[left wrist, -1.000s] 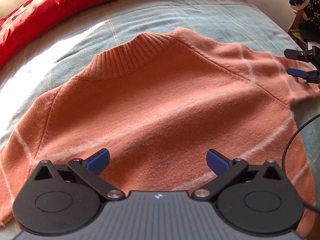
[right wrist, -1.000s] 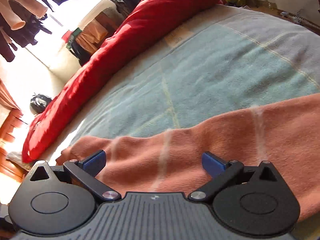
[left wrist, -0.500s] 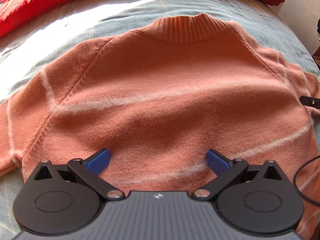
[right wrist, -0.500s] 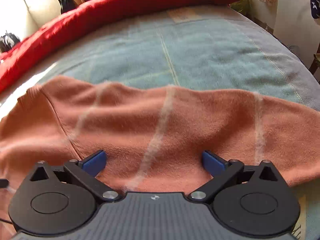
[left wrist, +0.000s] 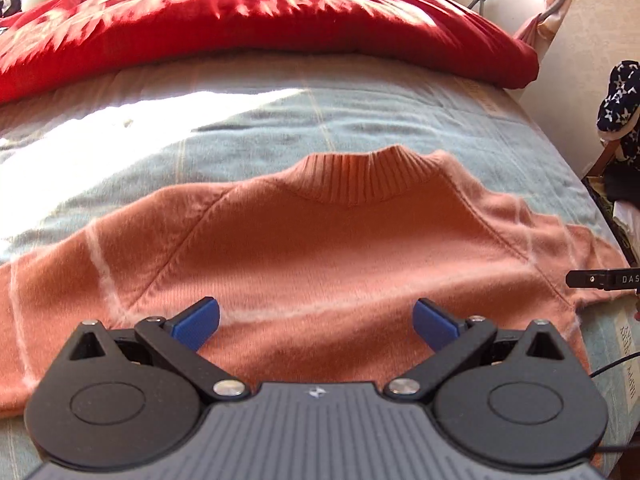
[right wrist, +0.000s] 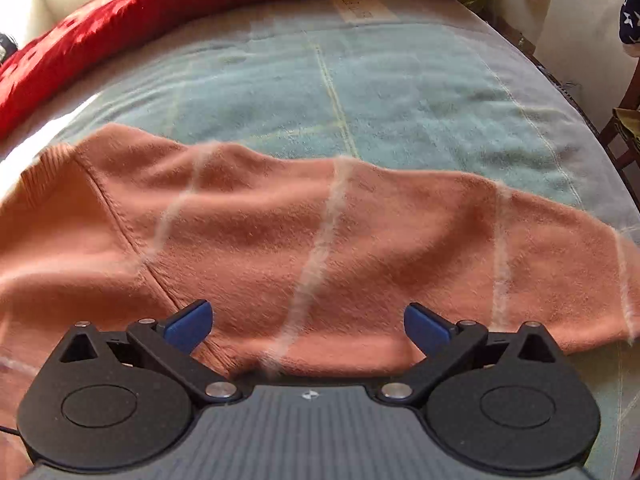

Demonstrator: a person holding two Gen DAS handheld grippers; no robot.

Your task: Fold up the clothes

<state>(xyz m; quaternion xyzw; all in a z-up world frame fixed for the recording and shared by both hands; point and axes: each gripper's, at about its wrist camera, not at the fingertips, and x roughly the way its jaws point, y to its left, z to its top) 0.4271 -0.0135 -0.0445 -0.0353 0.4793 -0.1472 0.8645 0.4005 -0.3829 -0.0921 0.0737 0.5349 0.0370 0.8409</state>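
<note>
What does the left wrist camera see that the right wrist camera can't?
Only the left wrist view shows the sweater's whole ribbed collar, its other sleeve and the left gripper, open. Only the right wrist view shows the right sleeve stretched along its length and the right gripper, open. Both show the orange sweater, the blue blanket and the red quilt.

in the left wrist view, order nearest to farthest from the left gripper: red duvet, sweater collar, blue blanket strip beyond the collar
1. Sweater collar, ribbed, straight ahead of the left gripper.
2. Blue blanket, the strip lying beyond the collar.
3. Red duvet, across the far end of the bed.
</note>
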